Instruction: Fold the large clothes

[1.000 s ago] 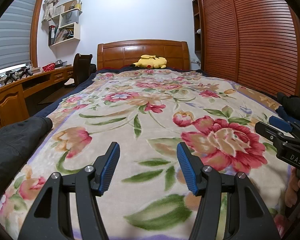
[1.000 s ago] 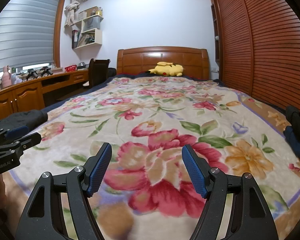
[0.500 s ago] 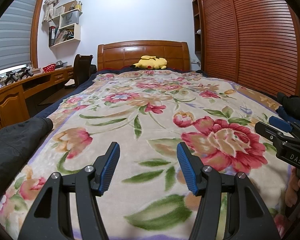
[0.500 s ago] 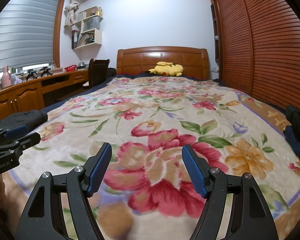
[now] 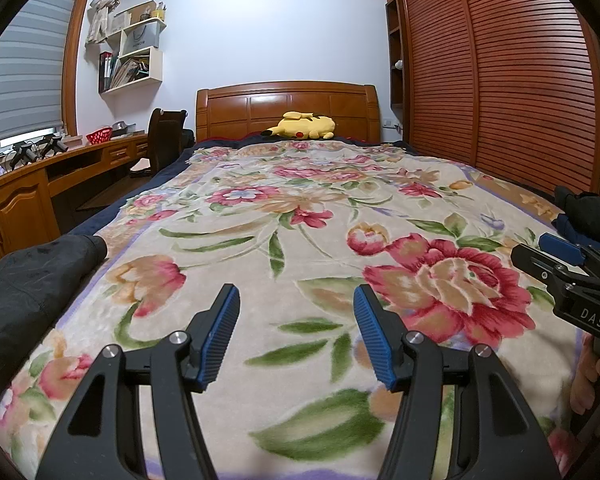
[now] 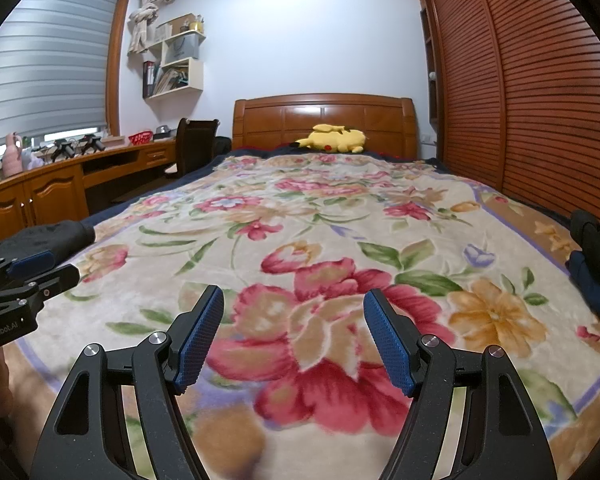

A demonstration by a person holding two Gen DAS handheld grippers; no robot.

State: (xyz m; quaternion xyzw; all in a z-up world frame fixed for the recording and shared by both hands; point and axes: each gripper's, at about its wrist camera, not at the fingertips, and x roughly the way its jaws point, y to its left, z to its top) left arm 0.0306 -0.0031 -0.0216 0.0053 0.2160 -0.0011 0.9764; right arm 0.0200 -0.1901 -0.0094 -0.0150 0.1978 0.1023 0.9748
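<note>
Dark garment [image 5: 28, 280] bunched at bed's left edge on floral blanket [image 5: 300, 216], second dark pile [image 6: 598, 256] at right edge, possibly two garments, left tool [image 5: 296, 320] jaws apart, empty, right tool [image 6: 294, 326] jaws apart, empty, both above blanket.

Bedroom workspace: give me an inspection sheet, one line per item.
Surface: floral blanket spread flat over the bed.
Job's things: black garment at the bed's left edge; dark clothes at the right edge.
Clutter: yellow plush toy by the headboard.
Grippers: left gripper and right gripper open, empty, above the blanket.
Cables: nothing seen.
Surroundings: desk, wall shelves, slatted wardrobe doors, window blind.
</note>
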